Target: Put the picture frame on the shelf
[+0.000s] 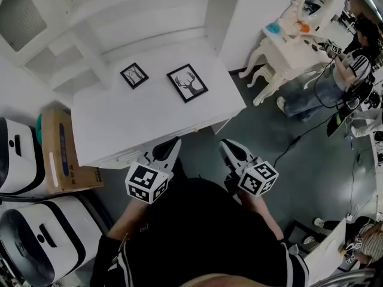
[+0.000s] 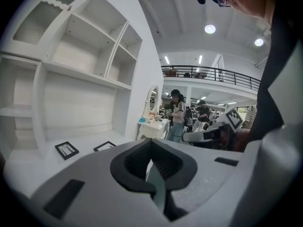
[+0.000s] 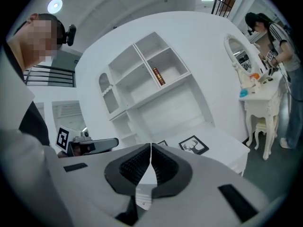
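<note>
The left gripper (image 1: pixel 175 142) and the right gripper (image 1: pixel 225 143) both have their jaws pressed together with nothing between them. They hang side by side off the near edge of the flat white bench (image 1: pixel 119 130), not yet over it. The step in hand looks to be the reach. The jaws should part before a gripper arrives, and a frame lying flat is best taken by one edge and tipped up.

Two frames lie face up on the bench, well apart from the grippers: a black-framed rectangular deer picture (image 1: pixel 187 82) and, to its left, a smaller black-framed tree picture (image 1: pixel 134 75). Which one the task means I cannot tell.

At the far side rises the white wooden shelf unit (image 1: pixel 90 40), its compartments mostly bare. A brown cardboard box (image 1: pixel 60 151) stands left of the bench. A white curved-leg dressing table (image 1: pixel 287 46) and a person in a striped top (image 1: pixel 350 67) are far right.
</note>
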